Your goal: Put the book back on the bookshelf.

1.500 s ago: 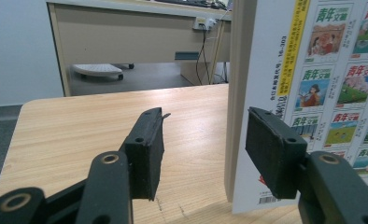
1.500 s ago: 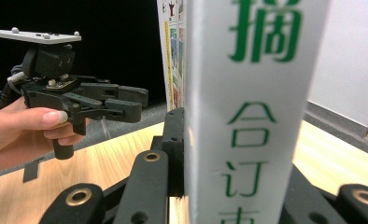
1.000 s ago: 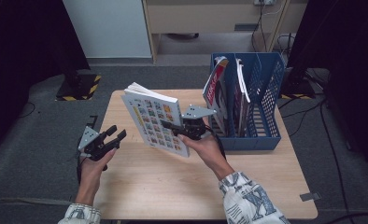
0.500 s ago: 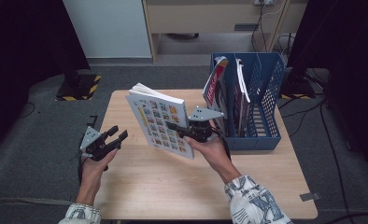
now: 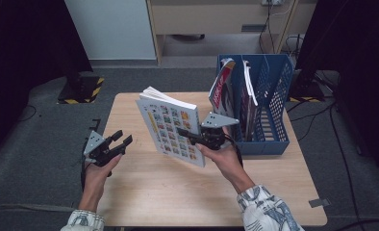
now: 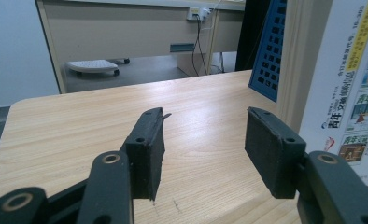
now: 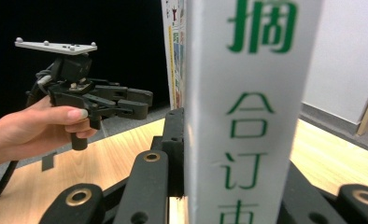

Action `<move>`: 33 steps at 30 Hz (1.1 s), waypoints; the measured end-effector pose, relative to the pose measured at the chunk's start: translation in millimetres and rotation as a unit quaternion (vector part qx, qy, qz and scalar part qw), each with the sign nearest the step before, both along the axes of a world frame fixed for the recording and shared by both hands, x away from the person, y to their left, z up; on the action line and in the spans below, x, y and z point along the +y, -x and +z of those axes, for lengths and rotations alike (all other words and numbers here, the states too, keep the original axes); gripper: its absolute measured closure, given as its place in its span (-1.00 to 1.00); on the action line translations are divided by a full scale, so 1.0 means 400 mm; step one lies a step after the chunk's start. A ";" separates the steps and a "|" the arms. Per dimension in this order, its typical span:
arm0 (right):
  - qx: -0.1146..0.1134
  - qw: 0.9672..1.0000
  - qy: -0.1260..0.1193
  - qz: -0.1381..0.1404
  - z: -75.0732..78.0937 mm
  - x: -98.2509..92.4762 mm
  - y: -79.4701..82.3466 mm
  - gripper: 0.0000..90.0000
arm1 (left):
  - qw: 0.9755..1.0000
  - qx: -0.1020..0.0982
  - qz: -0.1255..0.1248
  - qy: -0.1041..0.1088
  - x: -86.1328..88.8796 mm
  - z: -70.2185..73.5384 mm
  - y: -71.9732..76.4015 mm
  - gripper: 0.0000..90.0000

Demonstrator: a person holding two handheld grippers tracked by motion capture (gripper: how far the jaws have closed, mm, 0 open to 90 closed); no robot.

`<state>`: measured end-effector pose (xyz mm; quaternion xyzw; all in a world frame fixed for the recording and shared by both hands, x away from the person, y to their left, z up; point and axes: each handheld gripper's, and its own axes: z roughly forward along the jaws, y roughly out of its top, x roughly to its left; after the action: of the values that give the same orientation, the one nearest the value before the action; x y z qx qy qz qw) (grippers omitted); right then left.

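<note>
Left gripper [image 5: 115,142] held off the table's [image 5: 144,202] left edge, jaws parted with nothing between the pads [image 6: 147,156] (bare wood visible through the gap). Book [image 5: 170,125] held upright and slightly tilted above the table's middle, picture-grid cover facing the near side, spine [image 7: 247,107] toward the right gripper's camera. Right gripper [image 5: 197,138] clamped on the book's lower spine edge, one jaw on each cover. Blue file rack [image 5: 274,96] at the table's right rear, just beside the book, several magazines [image 5: 222,89] standing inside.
</note>
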<state>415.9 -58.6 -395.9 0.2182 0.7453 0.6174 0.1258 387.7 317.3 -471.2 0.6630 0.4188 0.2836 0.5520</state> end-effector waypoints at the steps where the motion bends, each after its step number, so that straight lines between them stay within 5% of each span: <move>1: 0.000 1.000 -0.001 0.000 0.000 -0.002 0.002 0.65 | 1.000 0.000 0.001 0.001 0.001 0.000 0.000 0.05; 33: -0.003 1.000 -0.012 -0.006 0.015 -0.124 0.049 0.65 | 1.000 0.004 -0.001 0.002 -0.003 -0.007 0.003 0.05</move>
<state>396.3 -108.2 -390.0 0.2217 0.7361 0.6264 0.1290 386.5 316.0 -473.9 0.6635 0.4207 0.2795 0.5519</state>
